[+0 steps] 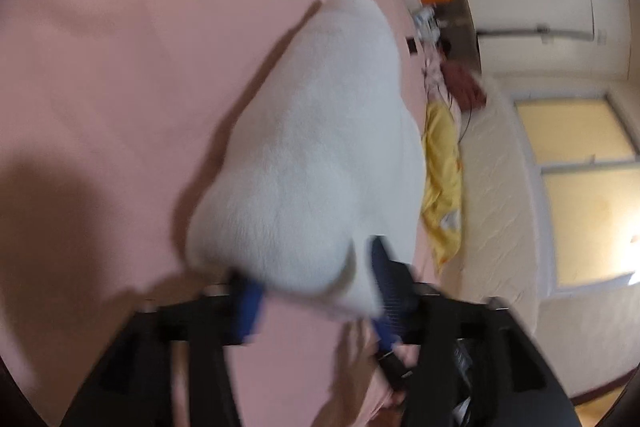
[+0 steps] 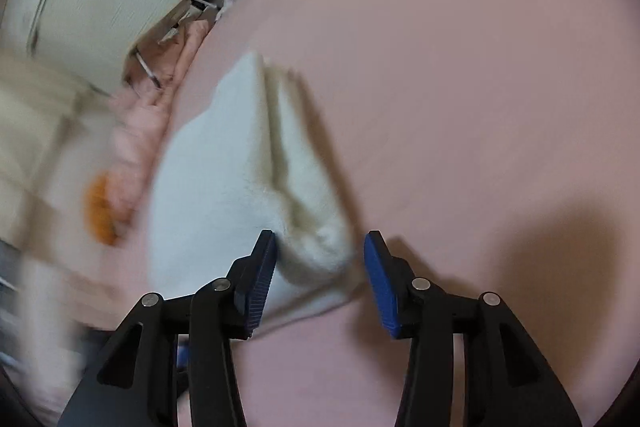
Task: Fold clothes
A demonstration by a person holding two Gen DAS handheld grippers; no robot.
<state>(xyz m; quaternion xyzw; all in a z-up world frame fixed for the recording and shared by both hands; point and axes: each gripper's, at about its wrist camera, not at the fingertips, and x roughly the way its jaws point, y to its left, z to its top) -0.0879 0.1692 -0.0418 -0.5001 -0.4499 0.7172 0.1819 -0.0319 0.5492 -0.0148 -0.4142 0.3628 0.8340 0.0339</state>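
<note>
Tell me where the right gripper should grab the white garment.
Grip the near folded end of the white garment, the thick roll between the open right gripper fingers. Come straight forward, low along the pink sheet; the layers bunch there.

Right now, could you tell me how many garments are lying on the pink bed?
2: a white fluffy garment at the bed's edge between both grippers, and a yellow garment at the far edge. Others may lie out of view.
</note>
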